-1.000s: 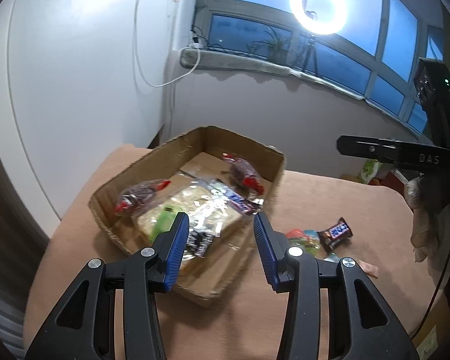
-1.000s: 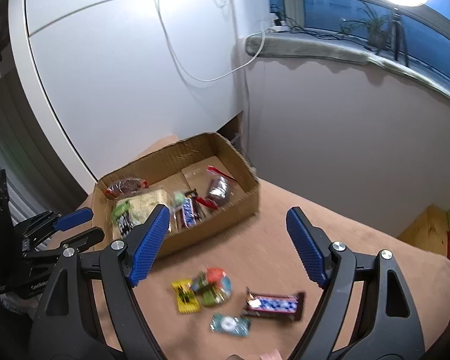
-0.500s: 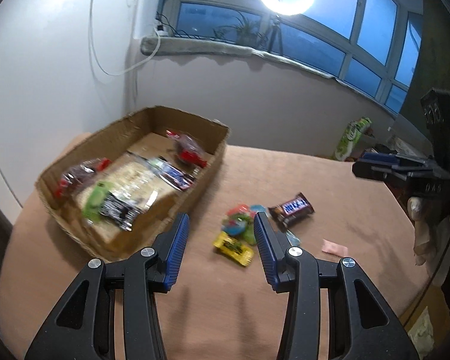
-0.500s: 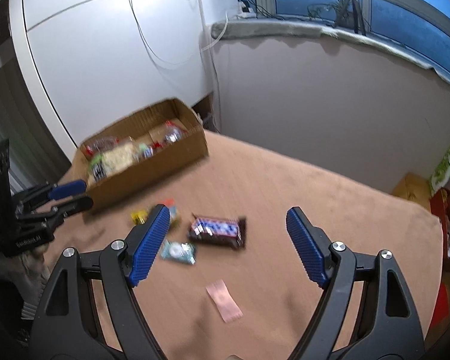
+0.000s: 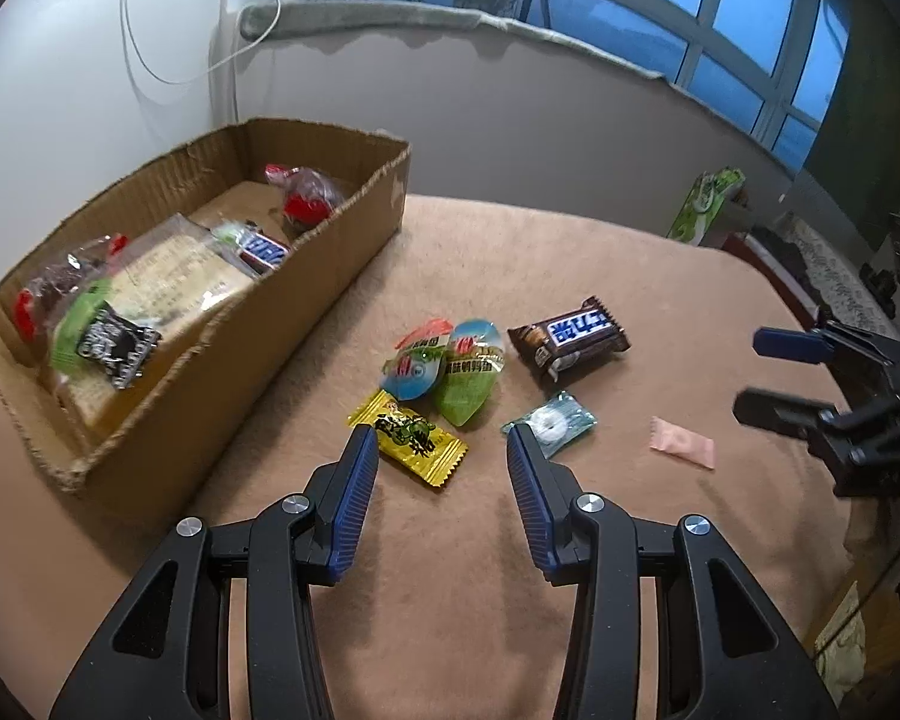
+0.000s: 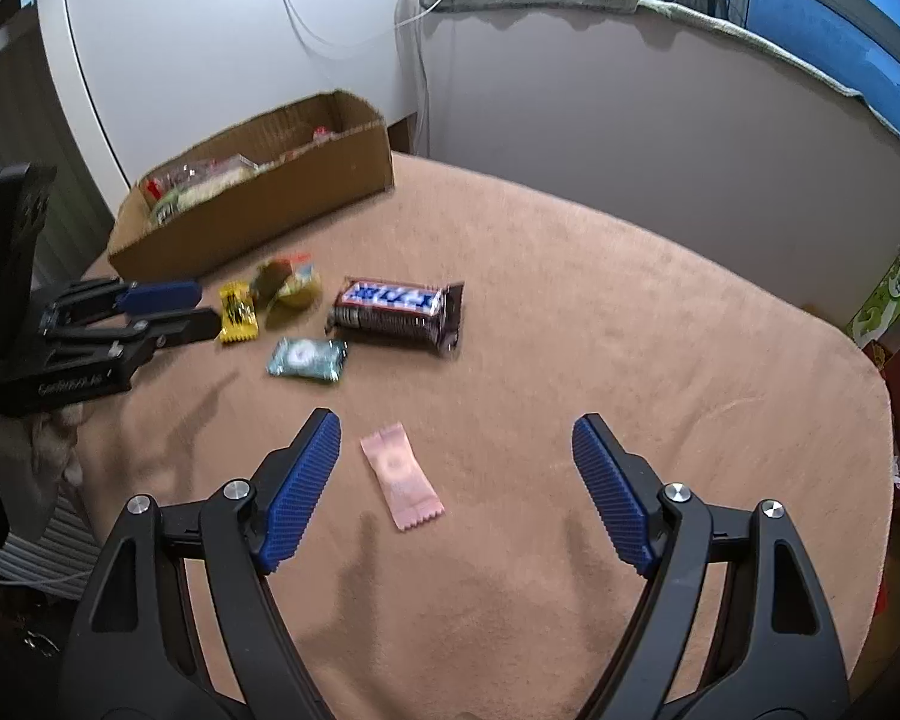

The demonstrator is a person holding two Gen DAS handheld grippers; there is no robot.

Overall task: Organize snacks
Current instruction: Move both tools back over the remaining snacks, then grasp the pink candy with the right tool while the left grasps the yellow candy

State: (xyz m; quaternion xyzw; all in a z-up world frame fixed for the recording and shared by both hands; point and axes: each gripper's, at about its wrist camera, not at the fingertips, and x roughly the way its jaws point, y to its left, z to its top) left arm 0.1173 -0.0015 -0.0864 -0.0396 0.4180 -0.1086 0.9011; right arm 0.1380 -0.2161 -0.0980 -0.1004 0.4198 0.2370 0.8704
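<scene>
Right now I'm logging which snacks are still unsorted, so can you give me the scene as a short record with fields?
container: cardboard box, already holding several wrapped snacks
surface: tan blanket
loose snacks: Snickers bar; yellow packet; two jelly cups; teal candy; pink sachet
left tongs: open, holding nothing, near the yellow packet
right tongs: open, holding nothing, either side of the pink sachet
unclear: whether the right tongs touch the blanket
</scene>
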